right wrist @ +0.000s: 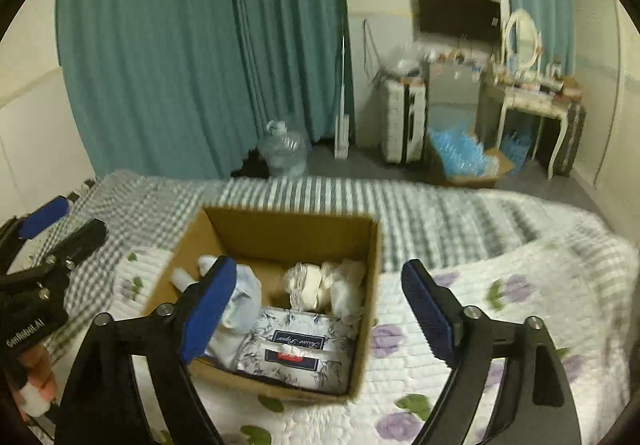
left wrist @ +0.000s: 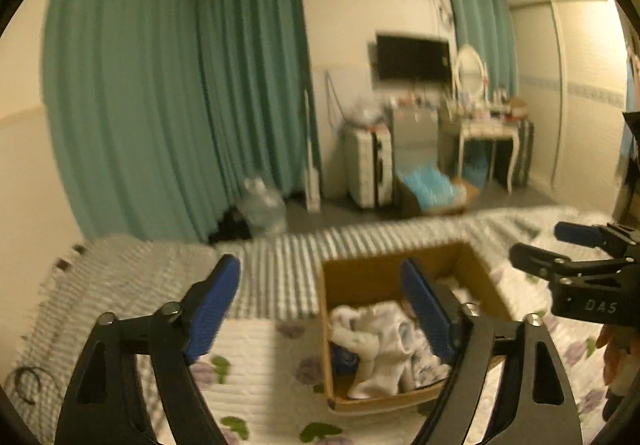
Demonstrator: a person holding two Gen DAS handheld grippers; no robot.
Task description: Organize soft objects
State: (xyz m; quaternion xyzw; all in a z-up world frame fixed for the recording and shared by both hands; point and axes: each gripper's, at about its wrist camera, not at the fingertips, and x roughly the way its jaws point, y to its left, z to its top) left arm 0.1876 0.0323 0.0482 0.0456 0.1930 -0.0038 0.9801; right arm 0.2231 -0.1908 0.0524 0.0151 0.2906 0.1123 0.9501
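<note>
**Both grippers empty over the box**

We take the cardboard box [right wrist: 280, 229] on the quilt [right wrist: 500, 309] as our landmark. Left of it, our left gripper [left wrist: 320, 309] hangs with jaws spread wide, gripping nothing. Inside the box, at its left wall, sits a pale blue bundle [right wrist: 240, 301]; in front lies a tissue pack [right wrist: 296, 349], and toward the back right, rolled white cloths [right wrist: 324, 281]. They look light, limp, squashy; we judge pinching a thick fold mid-bundle is best. Right of the box, our right gripper [right wrist: 318, 309] gapes wide too, carrying nothing.
</note>
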